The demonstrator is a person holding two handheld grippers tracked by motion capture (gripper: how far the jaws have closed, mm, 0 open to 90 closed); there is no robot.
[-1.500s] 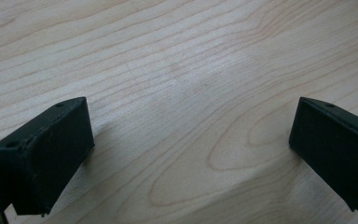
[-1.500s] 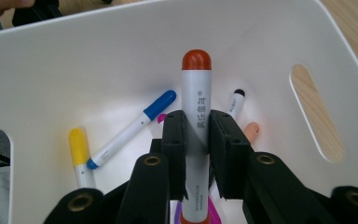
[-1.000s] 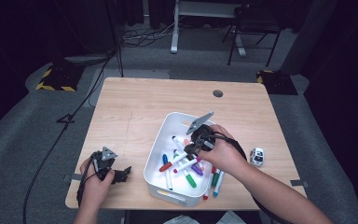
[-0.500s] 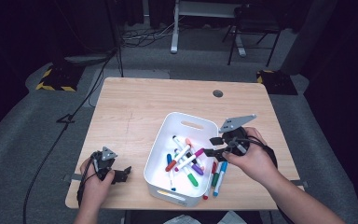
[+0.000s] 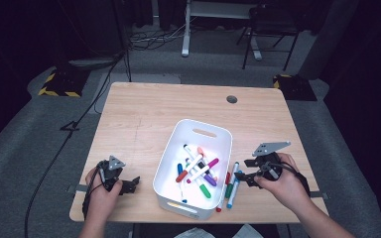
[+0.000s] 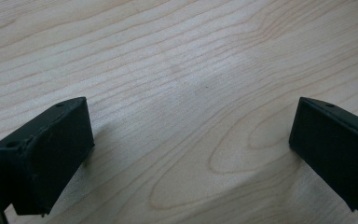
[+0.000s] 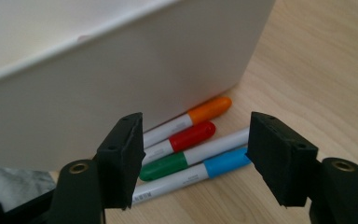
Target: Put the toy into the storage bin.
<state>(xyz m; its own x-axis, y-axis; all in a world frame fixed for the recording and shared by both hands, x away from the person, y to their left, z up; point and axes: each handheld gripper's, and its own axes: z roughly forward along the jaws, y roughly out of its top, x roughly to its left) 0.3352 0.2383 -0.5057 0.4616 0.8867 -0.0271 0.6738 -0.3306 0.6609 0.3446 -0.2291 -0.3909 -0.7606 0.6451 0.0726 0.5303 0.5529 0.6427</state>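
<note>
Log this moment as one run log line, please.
right gripper: open, empty, jaws just opening, beside white plastic bin | aimed at four capped markers on wooden table | left gripper: open, empty

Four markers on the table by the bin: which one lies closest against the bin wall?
The orange-capped white marker: it lies along the foot of the white plastic bin. The red-capped marker, green-capped marker and blue-capped marker lie successively farther out.

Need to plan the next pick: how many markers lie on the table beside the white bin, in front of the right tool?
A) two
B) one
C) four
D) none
C: the right gripper view shows four markers, capped orange, red, green and blue, side by side on the table against the white bin, ahead of the open right tool.
</note>
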